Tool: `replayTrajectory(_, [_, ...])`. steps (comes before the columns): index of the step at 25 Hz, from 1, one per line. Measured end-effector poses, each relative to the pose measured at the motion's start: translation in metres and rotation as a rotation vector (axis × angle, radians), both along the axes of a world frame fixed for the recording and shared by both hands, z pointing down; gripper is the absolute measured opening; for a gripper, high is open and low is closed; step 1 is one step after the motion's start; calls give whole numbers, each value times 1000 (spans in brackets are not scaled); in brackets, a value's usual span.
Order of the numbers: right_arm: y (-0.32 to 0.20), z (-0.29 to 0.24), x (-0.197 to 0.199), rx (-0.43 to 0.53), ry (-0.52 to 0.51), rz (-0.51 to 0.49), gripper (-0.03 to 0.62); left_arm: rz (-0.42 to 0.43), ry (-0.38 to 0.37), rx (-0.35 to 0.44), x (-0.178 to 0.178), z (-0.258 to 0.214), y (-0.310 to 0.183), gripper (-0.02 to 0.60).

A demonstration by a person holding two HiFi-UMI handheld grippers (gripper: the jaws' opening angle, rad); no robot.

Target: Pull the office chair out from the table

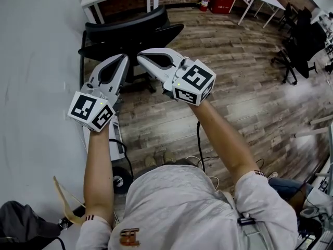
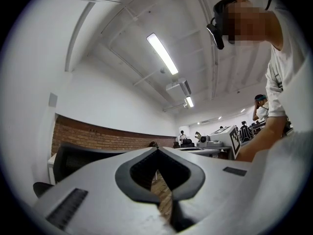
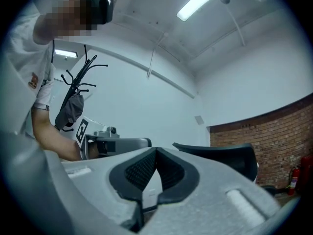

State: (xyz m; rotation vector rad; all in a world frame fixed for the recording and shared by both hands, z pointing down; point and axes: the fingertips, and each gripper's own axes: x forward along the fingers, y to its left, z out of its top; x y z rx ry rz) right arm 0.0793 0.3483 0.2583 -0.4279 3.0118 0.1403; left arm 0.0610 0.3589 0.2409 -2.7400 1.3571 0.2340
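Grippers closed and empty beside the chair

Left gripper (image 1: 125,57) and right gripper (image 1: 139,58) were both shut on nothing, tips near each other, just short of the office chair (image 1: 130,29). The chair stood on the wood floor by the table's (image 1: 41,61) right edge, towards its far corner. That fitted a chair already drawn out or one awaiting the pull. Any pull would likely go best straight away from that edge.

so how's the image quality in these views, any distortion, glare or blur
Head view: even light, sharp, wood floor planks bowed by the wide lens. Left gripper view: fisheye with dark corners, ceiling light blown out. Right gripper view: same fisheye, bluish cast, glare from the strip light.
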Motion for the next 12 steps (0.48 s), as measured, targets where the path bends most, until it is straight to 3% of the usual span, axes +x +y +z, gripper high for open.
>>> replayTrajectory(12, [5,1,3,-1,13,9,0,37,8,-10,7,4,2,0])
